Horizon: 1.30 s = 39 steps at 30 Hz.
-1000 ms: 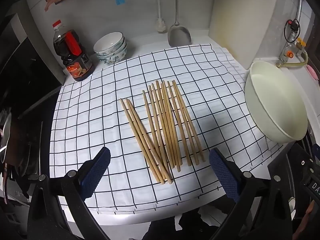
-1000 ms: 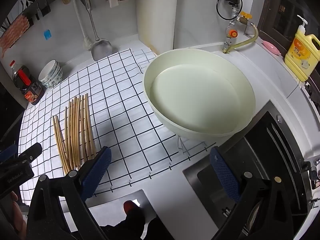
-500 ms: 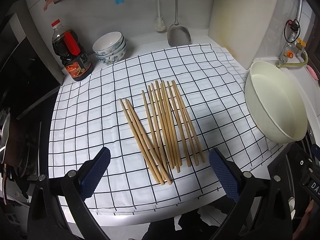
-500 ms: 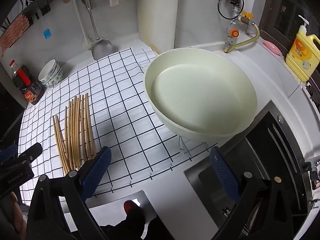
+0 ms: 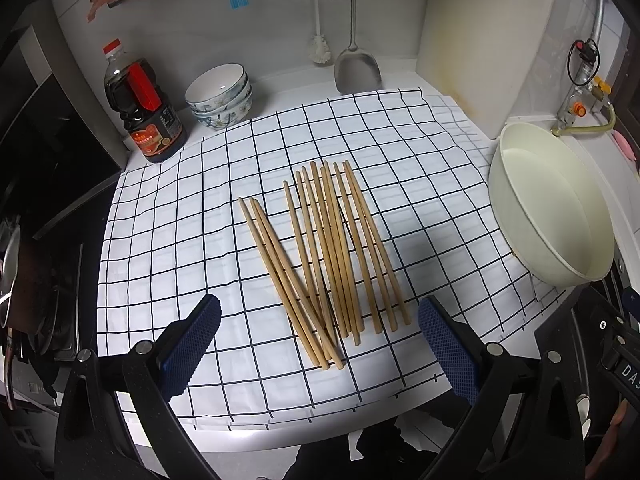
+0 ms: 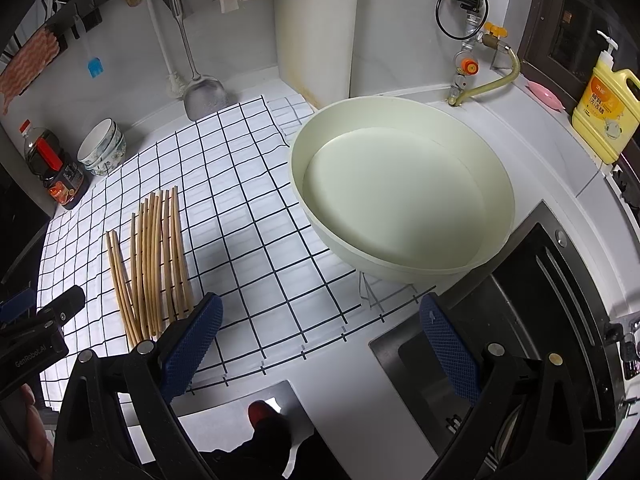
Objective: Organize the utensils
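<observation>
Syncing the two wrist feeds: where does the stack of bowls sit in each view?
Left wrist: the stack of bowls is upper left of centre, at the far edge of the checked cloth.
Right wrist: the stack of bowls is far left, mid-height, small.
Shared landmark: the dark bottle with the red cap stands just left of the bowls in both views.

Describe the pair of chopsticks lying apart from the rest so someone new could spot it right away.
Find the checked cloth on the counter, with a row of wooden chopsticks in its middle. The pair lies on the side nearer the dark sauce bottle. Its far ends sit apart from the row and its near ends slant in under it.
</observation>
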{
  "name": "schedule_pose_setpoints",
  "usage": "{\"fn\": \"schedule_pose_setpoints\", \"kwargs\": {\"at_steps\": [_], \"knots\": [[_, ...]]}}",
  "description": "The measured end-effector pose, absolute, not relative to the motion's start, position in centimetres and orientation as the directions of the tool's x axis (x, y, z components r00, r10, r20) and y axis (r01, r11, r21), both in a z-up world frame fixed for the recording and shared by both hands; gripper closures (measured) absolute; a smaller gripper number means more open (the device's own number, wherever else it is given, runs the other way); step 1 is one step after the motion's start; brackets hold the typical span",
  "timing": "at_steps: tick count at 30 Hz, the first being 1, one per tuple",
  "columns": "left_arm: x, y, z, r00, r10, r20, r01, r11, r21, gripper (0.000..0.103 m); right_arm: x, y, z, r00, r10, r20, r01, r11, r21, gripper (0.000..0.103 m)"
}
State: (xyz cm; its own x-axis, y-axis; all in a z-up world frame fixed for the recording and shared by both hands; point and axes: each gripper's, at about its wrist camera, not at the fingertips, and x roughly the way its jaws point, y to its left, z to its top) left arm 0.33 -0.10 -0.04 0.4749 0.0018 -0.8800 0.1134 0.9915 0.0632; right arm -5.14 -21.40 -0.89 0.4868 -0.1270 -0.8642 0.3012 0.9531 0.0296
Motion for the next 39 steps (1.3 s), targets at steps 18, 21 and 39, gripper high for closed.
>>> {"fn": "schedule_pose_setpoints", "kwargs": {"at_steps": [18,21,39], "knots": [[0.29,-0.07,-0.04,0.476,0.001,-0.879,0.115,0.991,0.063,0.006,-5.15,-21.40,-1.01,0.486,-0.126,-0.865,0.302,0.953,0.031,0.009],[0.30,-0.07,-0.04,0.476,0.001,-0.879,0.114,0.991,0.063,0.006,-5.16,-21.50,-0.97,0.486,-0.126,-0.865,0.301,0.953,0.031,0.009],[0.27,-0.08,-0.06,0.476,0.000,-0.879,0.114,0.992,0.062,0.006,-5.05,-21.47,-0.99,0.485,-0.123,-0.866,0.300,0.953,0.032,0.009]]}}
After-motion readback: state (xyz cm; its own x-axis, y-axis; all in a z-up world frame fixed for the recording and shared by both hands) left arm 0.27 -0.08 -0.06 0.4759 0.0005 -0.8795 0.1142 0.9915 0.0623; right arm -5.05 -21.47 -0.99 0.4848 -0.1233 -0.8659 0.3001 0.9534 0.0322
